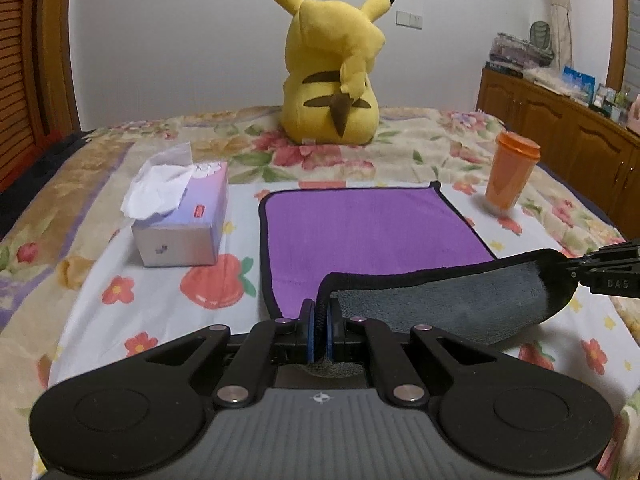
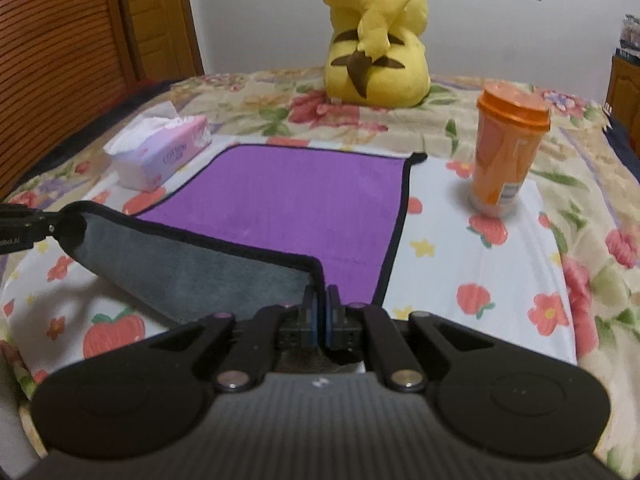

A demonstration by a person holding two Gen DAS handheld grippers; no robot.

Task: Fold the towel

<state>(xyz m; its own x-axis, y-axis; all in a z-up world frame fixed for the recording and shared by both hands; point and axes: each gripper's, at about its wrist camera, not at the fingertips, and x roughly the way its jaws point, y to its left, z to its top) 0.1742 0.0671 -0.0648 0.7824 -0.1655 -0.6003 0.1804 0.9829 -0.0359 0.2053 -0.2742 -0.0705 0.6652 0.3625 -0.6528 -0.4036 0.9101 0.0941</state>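
- We are gripping the towel (image 1: 360, 228) at its near edge with both grippers; it is lying on a floral sheet (image 1: 152, 300) spread over the bed, its purple face up across the far part.
- Our left gripper (image 1: 320, 316) is pinching the near left corner, its blue-padded jaws pressed together on the black-bound hem.
- Our right gripper (image 2: 321, 308) is pinching the near right corner in the same way, jaws closed on the hem.
- Between the two grippers the near edge is lifting off the sheet and curling over, so we are seeing the grey underside (image 1: 452, 300) hanging as a sagging band.
- In the left wrist view the right gripper is showing at the right edge, holding the far end of that grey band; in the right wrist view the left gripper is showing at the left edge likewise.
- The far corners of the towel are lying flat on the sheet.
- A tissue box (image 1: 180, 220) is sitting just beside the towel's left side, with a tissue sticking up from it.
- An orange cup (image 2: 506, 148) with a lid is standing upright near the far right corner, apart from the towel.
- A yellow plush toy (image 1: 332, 76) is sitting beyond the towel, its back turned to us.
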